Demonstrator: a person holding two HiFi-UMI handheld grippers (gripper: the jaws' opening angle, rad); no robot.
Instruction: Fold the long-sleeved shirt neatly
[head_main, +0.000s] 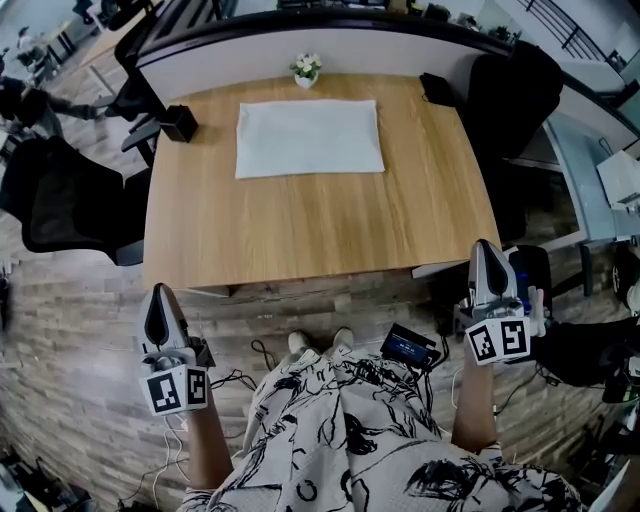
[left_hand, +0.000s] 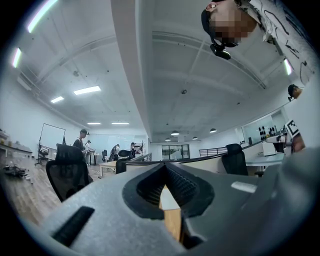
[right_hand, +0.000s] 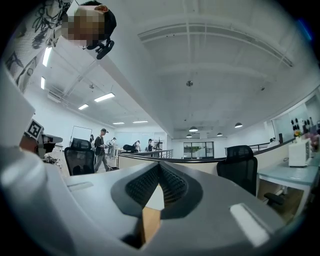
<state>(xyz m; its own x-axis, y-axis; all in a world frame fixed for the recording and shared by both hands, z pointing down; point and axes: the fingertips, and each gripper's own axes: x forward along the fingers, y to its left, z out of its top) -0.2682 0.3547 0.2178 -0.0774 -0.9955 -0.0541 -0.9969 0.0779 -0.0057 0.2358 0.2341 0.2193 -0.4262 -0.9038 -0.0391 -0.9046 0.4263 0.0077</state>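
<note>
Shirt (head_main: 309, 138), a flat pale rectangle with long axis 9-to-3, lies at the table's (head_main: 300, 230) far side, 1 o'clock from left gripper (head_main: 162, 295), 11 o'clock from right gripper (head_main: 487, 252); both pressed together, empty, well apart from it.

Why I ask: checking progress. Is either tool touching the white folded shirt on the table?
No: left tool and right tool hover off the wooden table's near edge, far from the white folded shirt.
</note>
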